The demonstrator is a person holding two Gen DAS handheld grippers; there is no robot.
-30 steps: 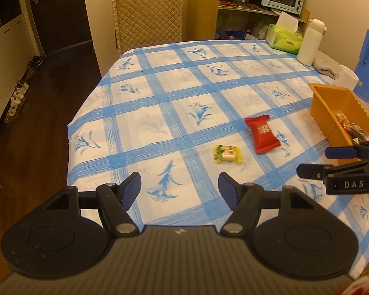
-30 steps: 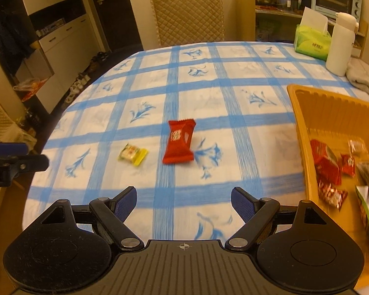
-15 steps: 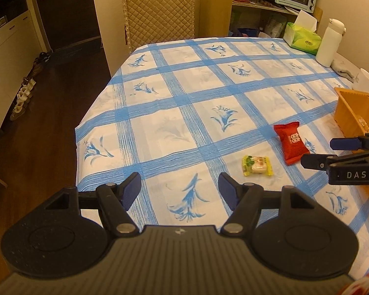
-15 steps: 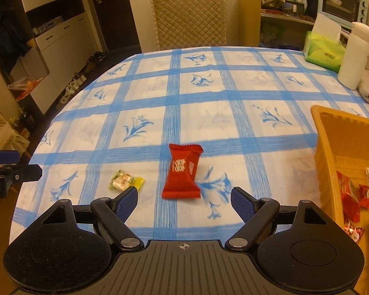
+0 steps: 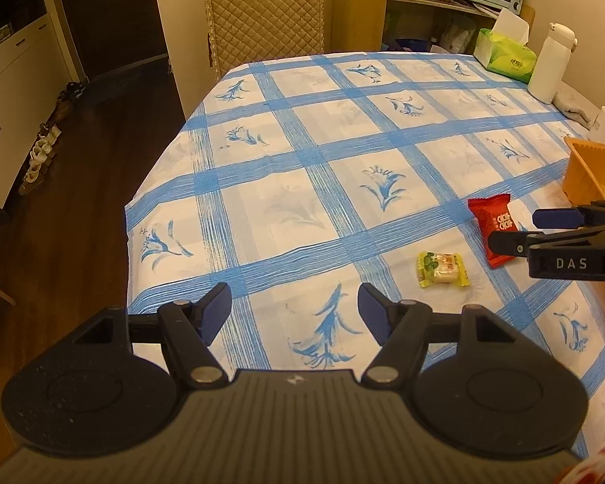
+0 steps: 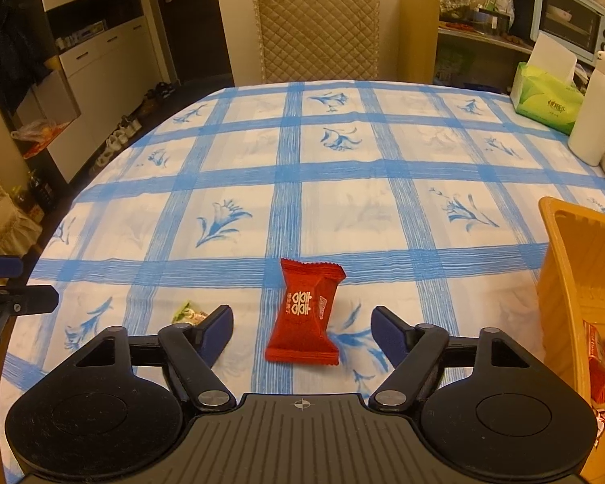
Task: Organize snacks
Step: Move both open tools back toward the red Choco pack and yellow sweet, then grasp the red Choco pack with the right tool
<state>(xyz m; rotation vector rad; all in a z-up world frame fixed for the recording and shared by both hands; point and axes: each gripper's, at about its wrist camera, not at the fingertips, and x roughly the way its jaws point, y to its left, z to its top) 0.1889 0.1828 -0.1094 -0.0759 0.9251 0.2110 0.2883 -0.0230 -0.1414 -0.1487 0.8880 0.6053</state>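
A red snack packet [image 6: 304, 314] lies on the blue-checked tablecloth, between the open fingers of my right gripper [image 6: 301, 328], which is empty. It also shows in the left wrist view [image 5: 493, 226]. A small yellow-green candy [image 5: 441, 269] lies left of it, partly hidden behind my right gripper's left finger [image 6: 191, 313]. My left gripper [image 5: 296, 312] is open and empty above the table's near-left part, away from both snacks. The orange basket [image 6: 560, 282] at the right holds several wrapped snacks.
A green tissue box [image 6: 546, 97], a white bottle [image 6: 595, 109] and a grey cloth stand at the far right. A quilted chair [image 6: 316, 28] is at the far end. The table's left edge [image 5: 141, 218] drops to dark floor.
My right gripper has come down and forward until the red packet lies between its fingers. My left gripper has drawn back to the left, so both snacks sit further right in its view.
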